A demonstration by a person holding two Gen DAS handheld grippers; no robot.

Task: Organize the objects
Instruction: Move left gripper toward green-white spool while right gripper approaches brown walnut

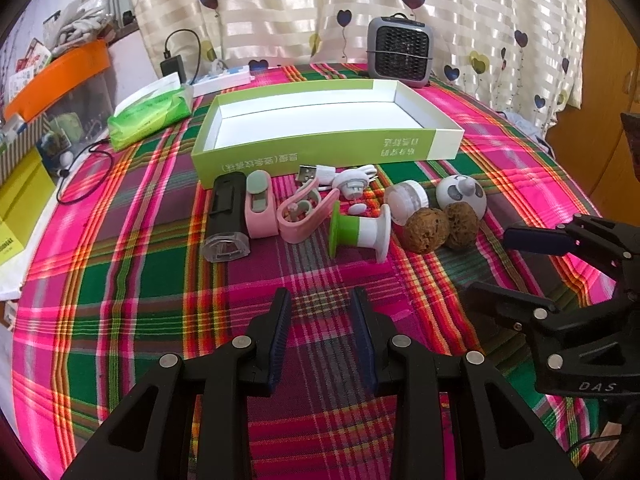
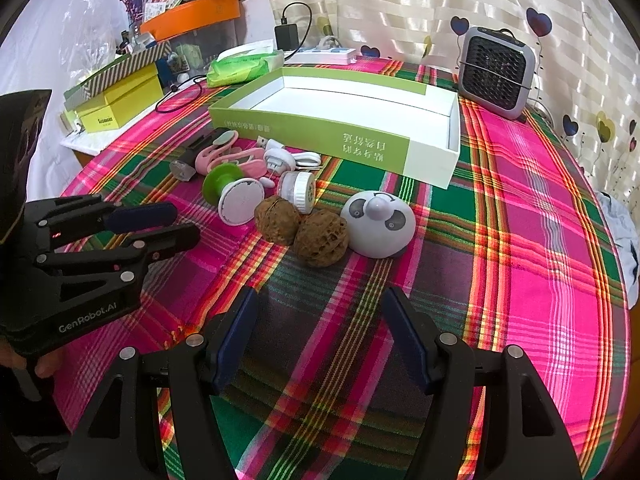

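Observation:
An empty green-and-white box (image 1: 320, 148) (image 2: 312, 132) lies open on the plaid tablecloth. In front of it sits a row of small items: a black device (image 1: 226, 216), two pink clips (image 1: 260, 208), a green-and-white spool (image 1: 358, 232) (image 2: 236, 196), a white USB cable (image 1: 344, 178), a white jar (image 1: 408, 200) (image 2: 298, 192), two walnuts (image 1: 424, 230) (image 2: 320, 236) and a panda-faced dome (image 1: 460, 194) (image 2: 378, 224). My left gripper (image 1: 320, 300) (image 2: 182, 222) hovers open and empty short of the spool. My right gripper (image 2: 320, 300) (image 1: 492, 268) is open wider, nearer than the walnuts, holding nothing.
A grey fan heater (image 1: 400, 52) (image 2: 498, 72) stands behind the box by the curtain. At the back left are a green tissue pack (image 1: 150, 114), a power strip (image 1: 222, 78), an orange-lidded bin (image 1: 60, 76) and a yellow box (image 2: 120, 108). Bare cloth lies under both grippers.

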